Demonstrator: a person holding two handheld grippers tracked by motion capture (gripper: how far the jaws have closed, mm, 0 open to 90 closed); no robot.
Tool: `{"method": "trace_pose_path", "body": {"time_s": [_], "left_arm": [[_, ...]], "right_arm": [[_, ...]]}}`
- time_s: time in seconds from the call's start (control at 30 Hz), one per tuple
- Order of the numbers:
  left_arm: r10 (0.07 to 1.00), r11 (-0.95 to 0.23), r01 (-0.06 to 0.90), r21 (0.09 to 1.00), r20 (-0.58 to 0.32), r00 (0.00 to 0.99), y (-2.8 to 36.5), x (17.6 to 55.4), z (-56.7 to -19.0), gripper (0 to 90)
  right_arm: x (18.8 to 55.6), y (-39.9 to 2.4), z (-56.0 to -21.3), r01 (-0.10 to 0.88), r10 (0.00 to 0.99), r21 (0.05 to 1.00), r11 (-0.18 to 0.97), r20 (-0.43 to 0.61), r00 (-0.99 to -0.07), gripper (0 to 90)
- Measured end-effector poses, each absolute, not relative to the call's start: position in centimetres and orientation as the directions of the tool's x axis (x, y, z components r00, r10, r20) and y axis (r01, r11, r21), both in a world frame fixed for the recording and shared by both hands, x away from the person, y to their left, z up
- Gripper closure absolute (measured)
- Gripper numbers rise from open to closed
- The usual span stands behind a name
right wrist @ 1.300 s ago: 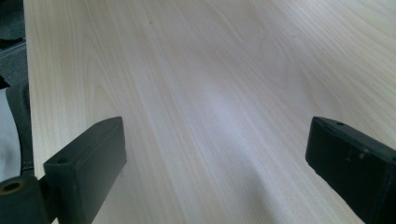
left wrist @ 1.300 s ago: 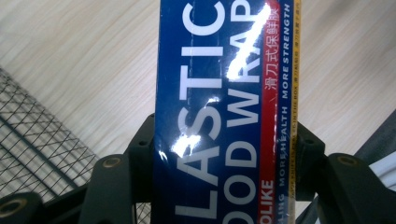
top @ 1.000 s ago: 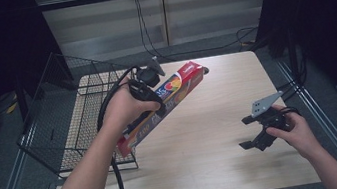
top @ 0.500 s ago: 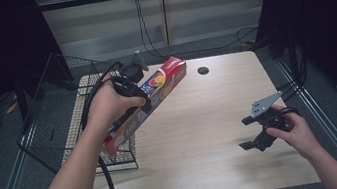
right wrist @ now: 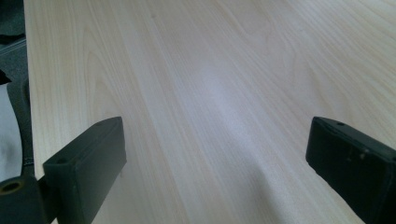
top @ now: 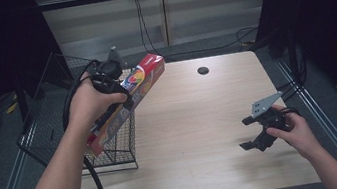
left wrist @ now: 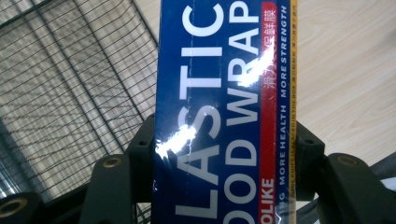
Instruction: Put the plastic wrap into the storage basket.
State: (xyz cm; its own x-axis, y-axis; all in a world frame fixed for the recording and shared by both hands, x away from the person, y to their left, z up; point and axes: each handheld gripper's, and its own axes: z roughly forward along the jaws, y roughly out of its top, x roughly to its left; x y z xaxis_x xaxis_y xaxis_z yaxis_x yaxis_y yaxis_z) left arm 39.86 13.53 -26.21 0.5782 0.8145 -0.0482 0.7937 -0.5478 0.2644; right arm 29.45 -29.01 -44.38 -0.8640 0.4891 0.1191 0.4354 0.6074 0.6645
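Your left gripper [top: 116,89] is clamped across the long plastic food wrap box [top: 127,100], holding it tilted above the wire basket [top: 59,121] at the bench's [top: 203,135] left edge; the box's red end reaches past the basket's rim over the wood, and its lower end dips toward the basket's near wall. Well to the right of the basket, your right gripper [top: 253,132] rests low over bare wood with its jaws spread apart, gripping nothing.
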Motion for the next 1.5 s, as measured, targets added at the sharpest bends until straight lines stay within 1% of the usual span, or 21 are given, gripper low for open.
{"method": "trace_pose_path", "body": {"time_s": [0.6, 0.67, 1.03, 1.5], "left_arm": [[0.878, -0.451, 0.851, 0.268, -0.036, 0.477, 17.3, 40.0, -24.9, 43.3], [0.886, -0.437, 0.858, 0.271, -0.036, 0.462, 17.6, 40.0, -24.8, 43.3], [0.921, -0.358, 0.885, 0.299, -0.040, 0.387, 19.7, 40.0, -24.2, 43.2], [0.953, -0.278, 0.915, 0.292, -0.037, 0.301, 22.5, 39.9, -23.7, 43.3]], "right_arm": [[29.5, -28.8, -44.5, 0.434, 0.481, 0.655, 0.619, 0.120, -0.868, 4.3], [29.5, -28.9, -44.5, 0.430, 0.486, 0.655, 0.621, 0.109, -0.867, 4.3], [29.5, -28.8, -44.5, 0.427, 0.474, 0.659, 0.619, 0.119, -0.872, 4.3], [29.6, -28.8, -44.6, 0.427, 0.478, 0.661, 0.617, 0.116, -0.871, 4.3]]}}
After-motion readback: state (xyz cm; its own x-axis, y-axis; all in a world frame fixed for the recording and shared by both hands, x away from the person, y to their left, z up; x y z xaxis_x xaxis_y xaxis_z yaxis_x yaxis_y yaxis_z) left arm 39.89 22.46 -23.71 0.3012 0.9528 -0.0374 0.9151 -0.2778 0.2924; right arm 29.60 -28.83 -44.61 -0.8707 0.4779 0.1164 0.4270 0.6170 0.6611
